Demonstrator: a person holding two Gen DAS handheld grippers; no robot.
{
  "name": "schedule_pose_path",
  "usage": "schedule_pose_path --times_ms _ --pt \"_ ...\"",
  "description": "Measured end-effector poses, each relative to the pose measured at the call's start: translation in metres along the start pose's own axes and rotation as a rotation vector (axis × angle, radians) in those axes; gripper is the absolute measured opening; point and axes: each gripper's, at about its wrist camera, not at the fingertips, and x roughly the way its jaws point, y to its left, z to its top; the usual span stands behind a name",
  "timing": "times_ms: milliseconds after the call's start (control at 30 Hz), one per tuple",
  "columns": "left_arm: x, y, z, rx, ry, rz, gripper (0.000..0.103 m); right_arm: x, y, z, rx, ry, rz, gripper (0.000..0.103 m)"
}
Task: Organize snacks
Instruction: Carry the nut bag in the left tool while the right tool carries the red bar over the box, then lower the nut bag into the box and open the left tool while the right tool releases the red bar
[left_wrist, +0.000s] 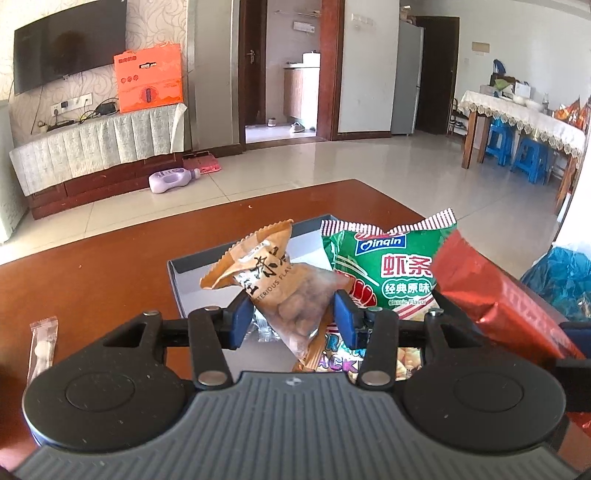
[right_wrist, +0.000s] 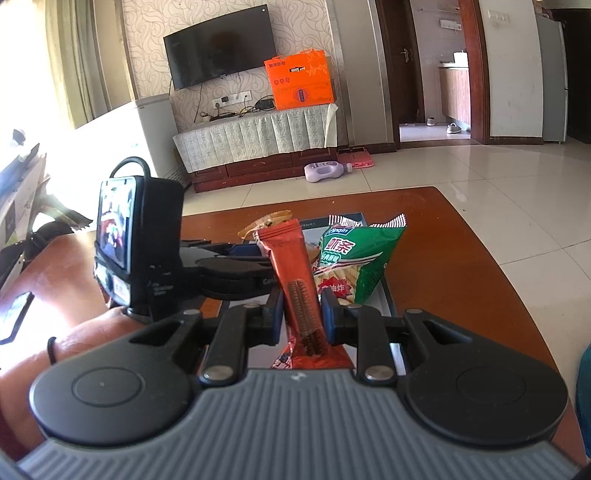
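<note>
My left hand-held gripper (left_wrist: 293, 314) clamps the tan nut packet (left_wrist: 280, 284); my right hand-held gripper (right_wrist: 302, 314) pinches the red wafer stick (right_wrist: 295, 280), both above the grey box (left_wrist: 192, 273) beside the green shrimp chips (left_wrist: 391, 266).

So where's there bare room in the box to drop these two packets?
The box is bare in its back-left corner, behind the tan nut packet. The right side is crowded by the green shrimp-stick bag. Bare tabletop lies left, beyond the small clear sachet.

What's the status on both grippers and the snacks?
Left gripper shut on tan peanut packet. Right gripper shut on red wafer packet. Both over tray; green shrimp-stick bag already inside.
</note>
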Motion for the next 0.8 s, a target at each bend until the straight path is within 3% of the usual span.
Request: schedule_pose_path --times_ms 667,800 --pt "-0.021 -0.009 -0.034 0.064 0.054 -0.01 0.06 0.016 0.0 0.002 0.014 0.011 -0.019 0.025" --pt "-0.034 -0.014 -0.043 0.113 0.053 -0.012 0.061 0.026 -0.001 0.003 0.027 0.023 -0.014 0.025"
